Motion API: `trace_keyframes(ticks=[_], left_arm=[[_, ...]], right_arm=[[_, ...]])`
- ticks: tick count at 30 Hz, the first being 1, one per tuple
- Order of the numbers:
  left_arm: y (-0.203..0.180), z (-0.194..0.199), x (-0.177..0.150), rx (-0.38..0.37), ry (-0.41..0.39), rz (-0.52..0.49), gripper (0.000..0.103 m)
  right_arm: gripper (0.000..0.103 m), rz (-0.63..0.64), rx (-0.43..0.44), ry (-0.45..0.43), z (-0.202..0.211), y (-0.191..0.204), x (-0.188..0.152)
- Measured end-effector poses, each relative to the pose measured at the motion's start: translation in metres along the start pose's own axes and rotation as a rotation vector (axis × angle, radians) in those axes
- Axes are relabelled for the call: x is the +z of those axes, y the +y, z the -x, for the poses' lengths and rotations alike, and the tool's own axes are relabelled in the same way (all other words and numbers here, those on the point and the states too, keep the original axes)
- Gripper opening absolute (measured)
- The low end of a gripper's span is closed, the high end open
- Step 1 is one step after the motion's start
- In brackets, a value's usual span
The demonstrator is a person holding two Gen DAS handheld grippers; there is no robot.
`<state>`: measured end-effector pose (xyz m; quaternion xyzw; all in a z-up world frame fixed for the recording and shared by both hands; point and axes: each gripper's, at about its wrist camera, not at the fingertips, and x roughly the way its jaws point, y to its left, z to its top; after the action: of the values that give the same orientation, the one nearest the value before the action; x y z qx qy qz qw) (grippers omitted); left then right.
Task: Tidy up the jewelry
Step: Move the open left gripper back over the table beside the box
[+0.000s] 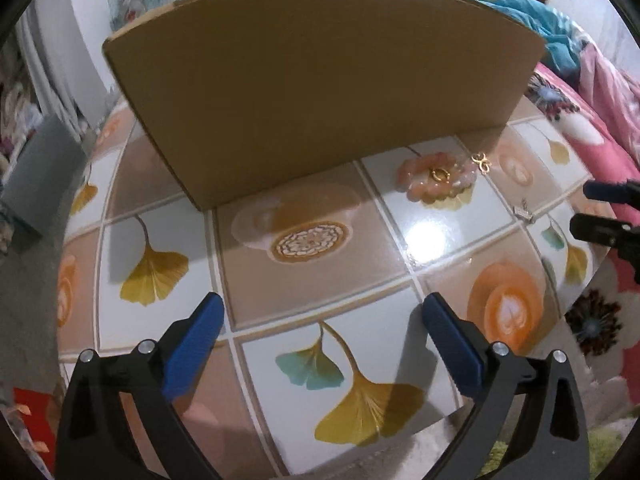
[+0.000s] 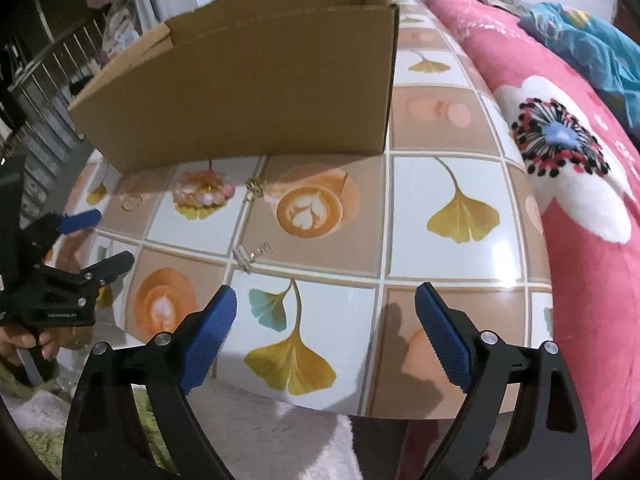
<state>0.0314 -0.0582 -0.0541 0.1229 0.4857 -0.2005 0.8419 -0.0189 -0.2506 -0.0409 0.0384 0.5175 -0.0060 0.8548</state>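
A pink bead bracelet (image 1: 436,178) (image 2: 204,191) lies on the patterned table in front of an open cardboard box (image 1: 320,84) (image 2: 248,92), with a small gold ring (image 1: 440,175) inside its loop. A gold trinket (image 1: 481,161) (image 2: 254,190) lies just right of the bracelet. Nearer the front lies a small silver piece (image 1: 524,212) (image 2: 250,254). My left gripper (image 1: 322,314) is open above the table's near left, nothing between its blue pads. My right gripper (image 2: 326,306) is open too, empty, near the front edge, right of the silver piece.
The table (image 1: 440,236) (image 2: 448,260) has a glossy tile print of ginkgo leaves and coffee cups. A pink floral blanket (image 2: 580,200) borders its right side. A fuzzy rug (image 2: 280,440) lies below the front edge. A hand (image 2: 28,342) holds the left gripper's handle.
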Motion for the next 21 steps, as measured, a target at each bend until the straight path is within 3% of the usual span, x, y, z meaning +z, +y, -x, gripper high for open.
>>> trace_keyframes(ticks=[11, 21], left_arm=[[0.007, 0.003, -0.006, 0.001, -0.019, 0.001, 0.098], [0.002, -0.001, -0.002, 0.003, -0.001, -0.002, 0.098]], right_arm=[[0.095, 0.069, -0.091, 0.048, -0.015, 0.010, -0.010], [0.095, 0.052, -0.084, 0.072, -0.022, -0.001, 0.000]])
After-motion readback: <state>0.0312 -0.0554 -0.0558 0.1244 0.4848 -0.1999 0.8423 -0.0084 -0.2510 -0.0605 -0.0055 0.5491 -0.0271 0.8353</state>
